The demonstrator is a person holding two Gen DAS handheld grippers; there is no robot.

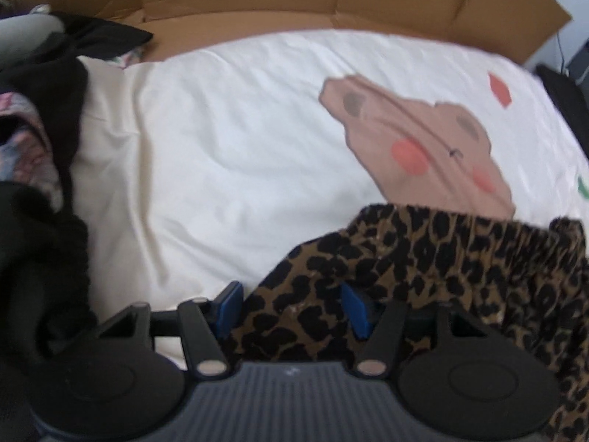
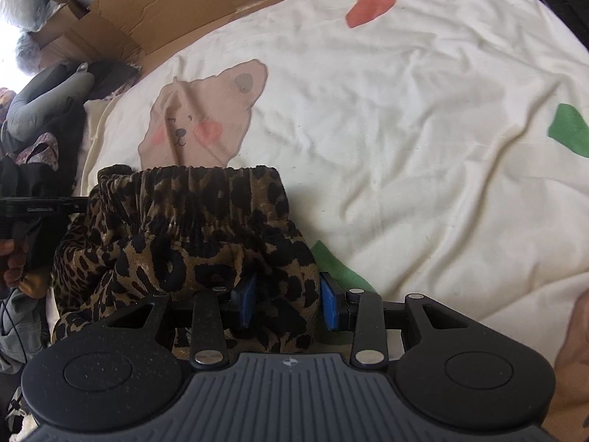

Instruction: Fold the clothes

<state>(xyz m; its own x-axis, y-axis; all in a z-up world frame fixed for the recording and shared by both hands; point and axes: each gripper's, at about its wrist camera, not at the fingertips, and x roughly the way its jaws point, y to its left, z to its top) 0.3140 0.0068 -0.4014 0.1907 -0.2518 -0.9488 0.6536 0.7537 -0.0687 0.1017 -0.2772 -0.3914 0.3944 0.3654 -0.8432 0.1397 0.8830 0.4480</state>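
A leopard-print garment (image 1: 441, 258) with a gathered elastic waistband (image 2: 206, 178) lies bunched on the white bed sheet (image 2: 405, 129). My left gripper (image 1: 292, 309) has a thick fold of it between its blue pads (image 1: 230, 309) and grips its left side. My right gripper (image 2: 288, 304) is shut on a fold at the garment's (image 2: 206, 228) right side. In the right wrist view, the left gripper's black body (image 2: 36, 206) shows at the left edge against the cloth. The garment's lower part is hidden under both grippers.
The sheet carries a bear print (image 2: 198, 118), a red patch (image 2: 370, 7) and a green patch (image 2: 570, 132). Cardboard (image 1: 294, 0) stands along the far edge. A pile of dark and floral clothes (image 1: 36, 239) lies at the left. A person's hand (image 2: 13, 261) is at the frame edge.
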